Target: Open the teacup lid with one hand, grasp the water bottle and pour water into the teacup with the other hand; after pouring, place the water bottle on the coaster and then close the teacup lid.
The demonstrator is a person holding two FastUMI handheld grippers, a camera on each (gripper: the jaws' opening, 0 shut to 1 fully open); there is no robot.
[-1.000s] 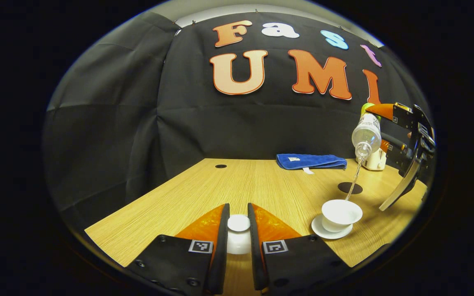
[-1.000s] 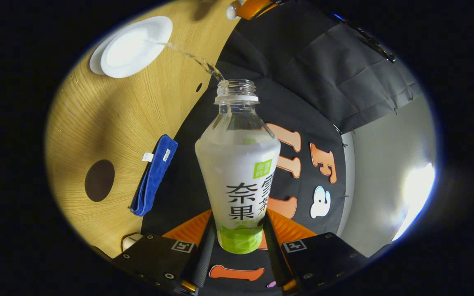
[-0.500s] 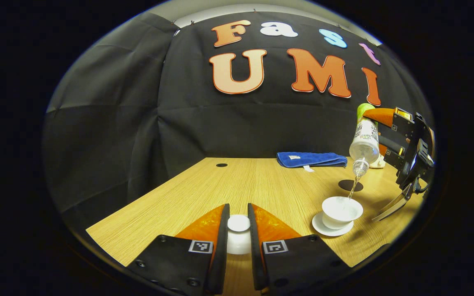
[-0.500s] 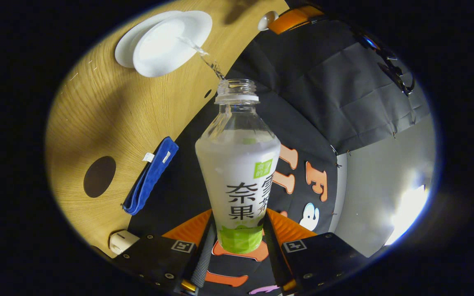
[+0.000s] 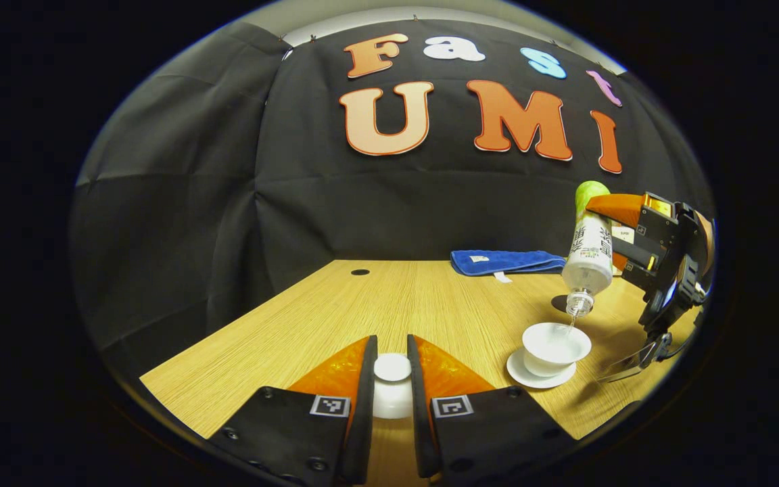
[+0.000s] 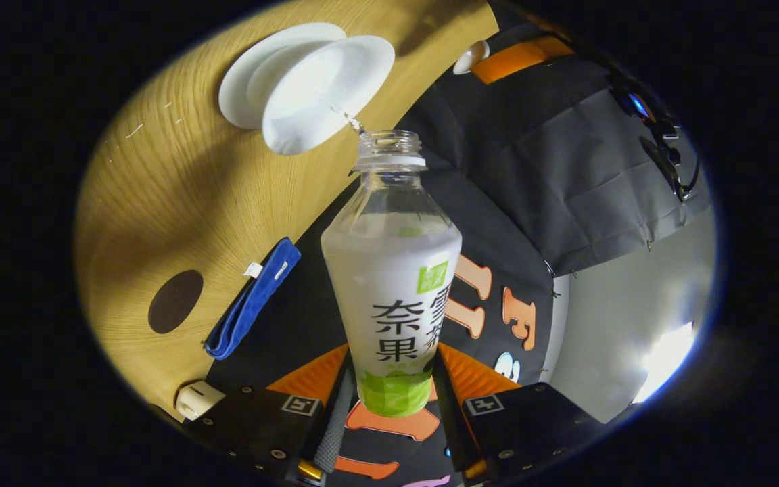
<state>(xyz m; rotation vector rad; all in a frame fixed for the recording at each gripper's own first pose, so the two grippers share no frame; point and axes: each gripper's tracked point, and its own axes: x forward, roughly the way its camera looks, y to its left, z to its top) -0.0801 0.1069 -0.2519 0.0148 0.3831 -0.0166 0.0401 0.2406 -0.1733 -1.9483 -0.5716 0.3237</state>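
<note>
Your left fingers [image 5: 369,379] are pressed on the knob of the lid [image 5: 392,385], one on each side, and the left gripper [image 5: 392,368] holds it low above the table [image 5: 335,318] near its front edge. Your right fingers [image 6: 445,379] are clamped on the lower body of the bottle [image 6: 393,284], so the right gripper [image 6: 393,379] carries it tipped mouth-down — in the left gripper view the bottle [image 5: 589,250] hangs neck-first just above the cup [image 5: 556,346], with the right gripper [image 5: 640,233] behind it at the table's right side.

A thin stream of water [image 6: 345,118] leaves the open neck and lands inside the cup [image 6: 325,91]. The cup stands uncovered on its saucer [image 5: 537,375] toward the front right of the table, well apart from the lid you hold.

Around it: the dark round coaster [image 5: 560,303] lies flat just behind the cup, partly hidden by the bottle's neck in the left gripper view and bare in the right gripper view [image 6: 174,301]. A folded blue cloth [image 5: 504,262] lies along the back edge, near the coaster but not touching it. A small cream box-like object [image 6: 195,399] sits at the table's right back corner — what it is, you cannot tell. A small dark hole [image 5: 360,272] marks the tabletop near the back edge, left of the cloth.
</note>
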